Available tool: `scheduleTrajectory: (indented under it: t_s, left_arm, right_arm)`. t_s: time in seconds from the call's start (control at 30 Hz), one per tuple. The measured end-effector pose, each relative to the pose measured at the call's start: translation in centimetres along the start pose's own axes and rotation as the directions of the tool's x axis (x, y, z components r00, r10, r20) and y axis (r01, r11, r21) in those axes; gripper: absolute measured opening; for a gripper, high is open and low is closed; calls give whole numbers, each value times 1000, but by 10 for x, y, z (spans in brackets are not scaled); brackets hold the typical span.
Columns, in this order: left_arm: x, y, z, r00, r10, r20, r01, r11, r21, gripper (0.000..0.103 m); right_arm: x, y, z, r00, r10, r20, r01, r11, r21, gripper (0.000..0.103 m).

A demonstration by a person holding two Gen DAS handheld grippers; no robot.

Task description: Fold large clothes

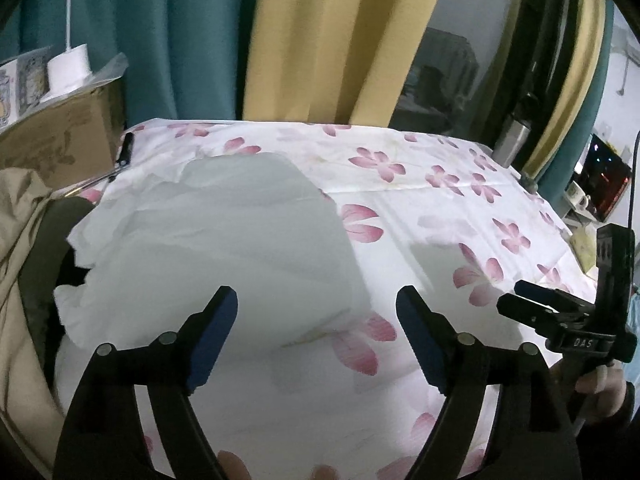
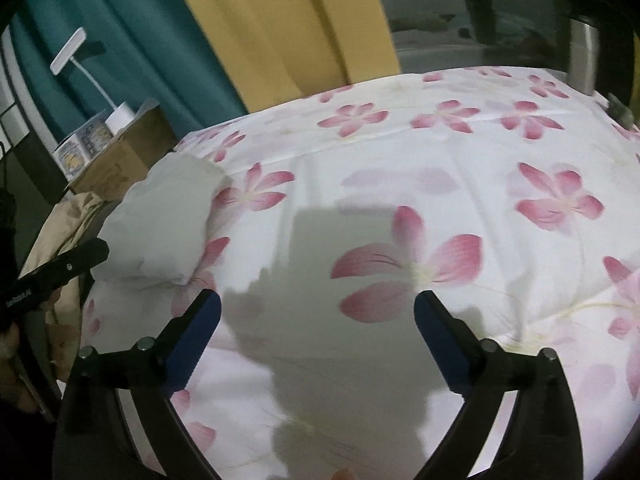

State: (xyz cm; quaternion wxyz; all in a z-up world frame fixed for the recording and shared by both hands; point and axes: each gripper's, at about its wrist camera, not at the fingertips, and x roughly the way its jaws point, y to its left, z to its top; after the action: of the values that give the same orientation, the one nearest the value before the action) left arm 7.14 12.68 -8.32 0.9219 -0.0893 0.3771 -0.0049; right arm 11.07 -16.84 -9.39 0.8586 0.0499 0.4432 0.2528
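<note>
Left wrist view: wide white bedsheet printed with pink flowers (image 1: 420, 208), spread flat from near edge to far edge; plenty of bare floral surface to the right and far side. Plain white folded garment (image 1: 224, 240) lying on the sheet's left half, crumpled along its left and far borders, right border straight, just short of the sheet's left edge. Left gripper (image 1: 316, 300) hovering above the garment's near part, tilted downward, black jaws with blue pads spread wide, nothing between them. Fingertips (image 1: 236, 466) of the holding hand peeking in at the bottom.

Right gripper (image 1: 520, 300) entering from the right over the sheet, a hand (image 1: 600, 388) beneath it; in the right wrist view (image 2: 318, 300) also angled down over bare floral sheet, jaws wide apart and empty, shadow cast beneath. Garment (image 2: 160, 220) well to its left.

Off the left edge: brown cardboard box (image 1: 60, 140) carrying a white desk lamp (image 1: 70, 64), beige crumpled cloth (image 1: 20, 240) below. Along the far side: teal curtain (image 1: 160, 40) and yellow curtain (image 1: 320, 40) close behind the sheet. Silver metal flask (image 1: 514, 140) at the far right corner.
</note>
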Motion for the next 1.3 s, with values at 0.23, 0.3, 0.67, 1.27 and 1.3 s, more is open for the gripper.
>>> scheduleTrajectory:
  t_s: [0.23,0.3,0.67,1.27,1.3]
  left_arm:
    - [4,-29,7,999,-37,1,37,999,33,85]
    - [3,-38,9,999,-39,9,39,997,61,85]
    - [-22,-79,22,989,-9,146,-22,978,209,85]
    - [-116,-110,39,818,10,575,-200,942,269,85]
    - [-121,-110,38,807,13,590,-207,942,263,85]
  right_arm:
    - [-22,-20,1,998,-56,40,54,998,31,99]
    - [-31,-25,2,995,-81,58,79,996,35,99]
    - [-81,-43,8,964,-206,168,201,978,51,99]
    - [-177,3,30,825,-277,493,330,944,-23,99]
    - [-183,7,31,815,-271,513,332,943,-29,99]
